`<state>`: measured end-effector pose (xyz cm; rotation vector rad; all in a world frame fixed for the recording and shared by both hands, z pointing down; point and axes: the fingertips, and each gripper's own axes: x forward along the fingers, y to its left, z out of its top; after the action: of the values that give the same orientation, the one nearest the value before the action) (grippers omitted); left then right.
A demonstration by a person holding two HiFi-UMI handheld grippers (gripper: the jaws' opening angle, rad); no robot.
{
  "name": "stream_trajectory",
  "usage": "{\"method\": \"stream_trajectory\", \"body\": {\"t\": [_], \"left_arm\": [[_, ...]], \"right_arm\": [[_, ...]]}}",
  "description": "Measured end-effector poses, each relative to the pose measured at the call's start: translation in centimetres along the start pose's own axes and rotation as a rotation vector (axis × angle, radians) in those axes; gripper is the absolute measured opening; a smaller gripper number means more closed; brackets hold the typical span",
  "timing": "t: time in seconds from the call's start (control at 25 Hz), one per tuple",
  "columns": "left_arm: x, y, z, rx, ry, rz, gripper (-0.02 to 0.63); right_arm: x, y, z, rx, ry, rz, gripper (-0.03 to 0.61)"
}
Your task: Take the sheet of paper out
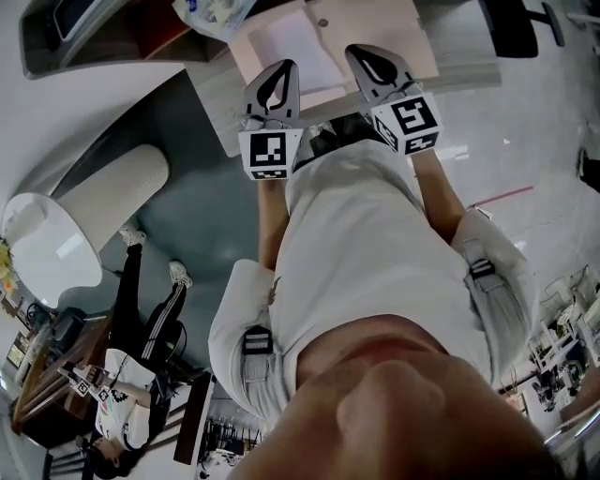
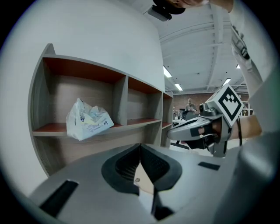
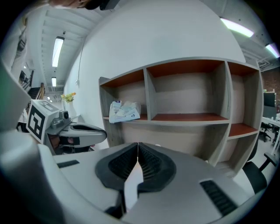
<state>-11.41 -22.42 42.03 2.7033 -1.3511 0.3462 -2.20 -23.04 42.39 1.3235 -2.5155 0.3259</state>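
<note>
Both hand-held grippers, left (image 1: 279, 80) and right (image 1: 370, 61), are clenched tip to tip on nothing. They hover side by side. The paper (image 1: 292, 47) lies flat just below and between them on a tan board (image 1: 394, 28) on the surface (image 1: 216, 94). A shelf (image 3: 188, 118) stands ahead, and a crumpled bag (image 2: 87, 119) sits in its left compartment.

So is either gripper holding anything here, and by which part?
Nothing is held: left gripper and right gripper are shut, empty; the white paper sheet lies on the tan board.
</note>
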Motion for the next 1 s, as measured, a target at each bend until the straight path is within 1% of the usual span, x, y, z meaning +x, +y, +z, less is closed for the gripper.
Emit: {"method": "stream_trajectory", "body": {"t": [0.12,0.28,0.48,0.76,1.0], "left_arm": [[1.6,1.0,-1.2,-0.017,0.021,-0.002,0.023],[2.9,1.3,-3.0,-0.03,0.047,-0.01,0.023],[4.7,1.7,-5.3,-0.031,0.078,-0.024,0.023],[6.3,2.4,-7.7,-0.037,0.117,-0.035,0.023],[7.5,2.2,-9.7,-0.05,0.138,-0.068,0.023]], "right_arm": [[2.1,-1.1,-1.1,0.01,0.037,0.008,0.021],[3.4,-2.1,-3.3,0.026,0.074,0.009,0.021],[5.1,-2.8,-5.7,0.041,0.111,0.013,0.021],[7.4,-3.6,-8.7,0.06,0.167,0.02,0.021],[8.9,-4.2,-11.4,0.055,0.202,0.042,0.021]]}}
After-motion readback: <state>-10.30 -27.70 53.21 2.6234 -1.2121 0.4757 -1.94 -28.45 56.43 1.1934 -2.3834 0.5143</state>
